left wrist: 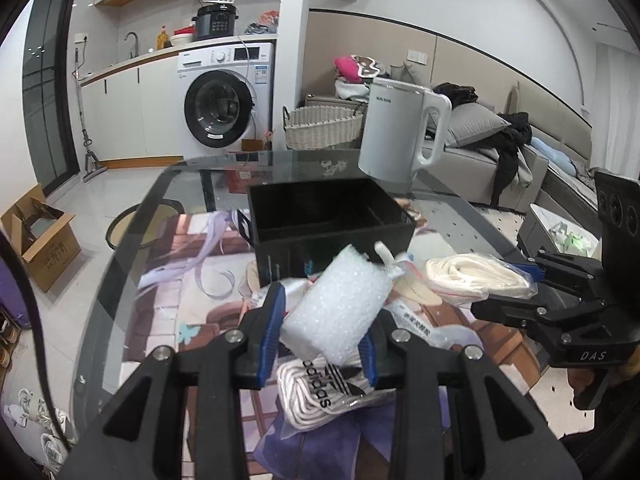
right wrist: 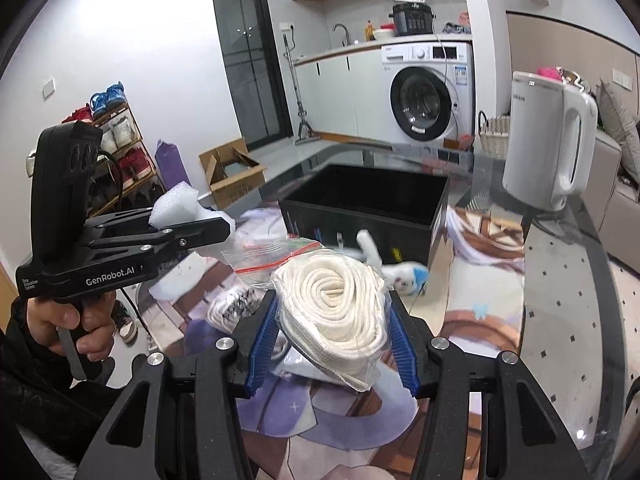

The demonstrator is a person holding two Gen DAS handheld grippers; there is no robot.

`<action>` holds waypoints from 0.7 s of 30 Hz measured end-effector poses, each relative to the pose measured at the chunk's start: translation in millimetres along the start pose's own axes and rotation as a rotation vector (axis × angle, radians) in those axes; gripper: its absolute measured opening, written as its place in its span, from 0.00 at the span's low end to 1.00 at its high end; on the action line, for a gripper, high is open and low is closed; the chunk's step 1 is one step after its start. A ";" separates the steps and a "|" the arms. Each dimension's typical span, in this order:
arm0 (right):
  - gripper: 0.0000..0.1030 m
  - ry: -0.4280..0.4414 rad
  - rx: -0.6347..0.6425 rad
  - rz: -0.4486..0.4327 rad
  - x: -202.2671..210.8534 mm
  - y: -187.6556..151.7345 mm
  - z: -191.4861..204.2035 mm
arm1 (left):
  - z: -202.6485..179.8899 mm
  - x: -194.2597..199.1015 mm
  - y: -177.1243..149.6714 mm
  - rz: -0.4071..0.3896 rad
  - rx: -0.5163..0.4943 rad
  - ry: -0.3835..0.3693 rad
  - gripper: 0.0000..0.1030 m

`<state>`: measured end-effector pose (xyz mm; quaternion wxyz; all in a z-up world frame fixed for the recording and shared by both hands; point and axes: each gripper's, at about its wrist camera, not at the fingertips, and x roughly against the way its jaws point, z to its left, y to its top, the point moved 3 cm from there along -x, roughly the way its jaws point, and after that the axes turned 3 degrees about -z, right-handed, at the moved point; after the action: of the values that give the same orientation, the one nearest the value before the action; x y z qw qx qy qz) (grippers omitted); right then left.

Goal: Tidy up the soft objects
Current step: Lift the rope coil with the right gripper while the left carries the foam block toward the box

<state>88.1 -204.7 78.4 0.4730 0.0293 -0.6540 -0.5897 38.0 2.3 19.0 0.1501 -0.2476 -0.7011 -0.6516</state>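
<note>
The left gripper (left wrist: 322, 344) clamps a white foam pad (left wrist: 336, 308) between its blue fingers, raised over a bagged white lace (left wrist: 320, 394) printed "adidas". The right gripper (right wrist: 334, 340), marked "DAS" on its side, is closed on a clear bag of coiled white rope (right wrist: 336, 300). Both are held above the glass table (left wrist: 120, 248), near its front edge. Behind them stands an open black box (left wrist: 332, 220); a white kettle (left wrist: 400, 136) sits at the far edge. "GenRobot.AI" reads on the left gripper's body.

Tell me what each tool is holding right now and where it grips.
Left tool clamps the white foam block across its lower sides. Right tool clamps the bagged coil of white rope across its sides.
</note>
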 end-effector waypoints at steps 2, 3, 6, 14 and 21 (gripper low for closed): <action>0.50 -0.001 0.004 -0.016 3.2 6.9 -0.7 | 0.0 1.0 5.7 -0.007 0.004 0.015 0.31; 0.50 0.001 0.005 -0.023 4.4 10.2 -0.8 | -0.2 0.4 8.3 -0.007 0.005 0.023 0.31; 0.50 -0.004 0.013 -0.043 6.4 21.2 -1.9 | 3.6 -4.3 16.0 -0.005 0.020 0.049 0.31; 0.50 -0.034 0.025 -0.073 2.4 48.0 -6.4 | 14.9 -21.2 31.4 -0.006 0.042 0.099 0.31; 0.50 -0.049 0.025 -0.064 -19.1 61.7 -14.7 | 22.7 -43.6 42.0 0.002 0.046 0.118 0.31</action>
<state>140.3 -185.5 114.5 0.4375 0.0418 -0.6714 -0.5967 99.6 19.2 28.6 0.1974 -0.2061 -0.7057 -0.6485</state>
